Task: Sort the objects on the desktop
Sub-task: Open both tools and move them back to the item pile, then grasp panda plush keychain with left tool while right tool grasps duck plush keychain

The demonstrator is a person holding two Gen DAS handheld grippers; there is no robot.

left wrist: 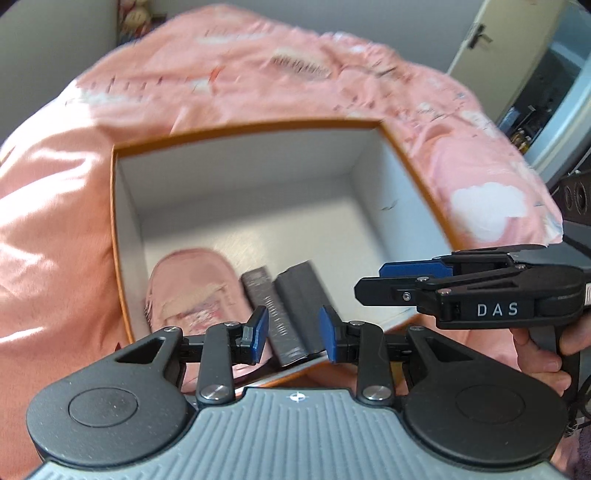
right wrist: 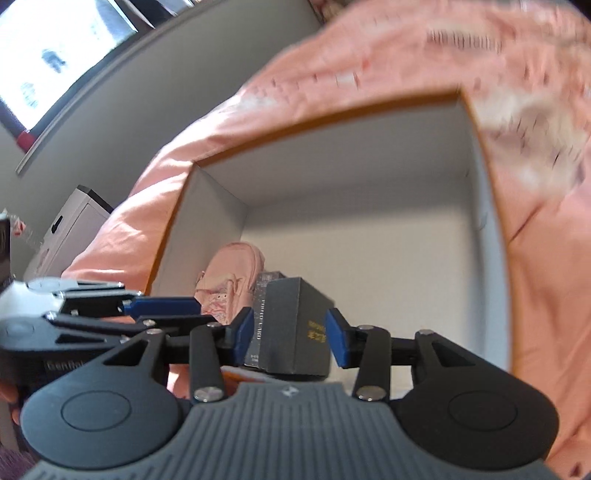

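An open box [left wrist: 417, 188] with an orange rim and white inside lies on a pink bedsheet [left wrist: 59, 206]. Inside, near its front wall, sit a pink pouch [left wrist: 188, 284] and two dark grey card boxes [left wrist: 295, 314] side by side. My left gripper [left wrist: 293, 334] is open above the front rim, with the dark boxes showing between its blue pads. My right gripper [right wrist: 291, 338] is open too, its pads either side of the dark boxes [right wrist: 295, 332] without touching. It shows from the side in the left wrist view [left wrist: 373, 284]. The box [right wrist: 476, 155] and pouch [right wrist: 229, 284] also show in the right wrist view.
The pink sheet [right wrist: 369, 59] surrounds the box on all sides. A white door [left wrist: 506, 33] stands at the far right. A white cabinet [right wrist: 70, 221] and a window [right wrist: 62, 44] are off to the left. A dark device [left wrist: 576, 195] sits at the right edge.
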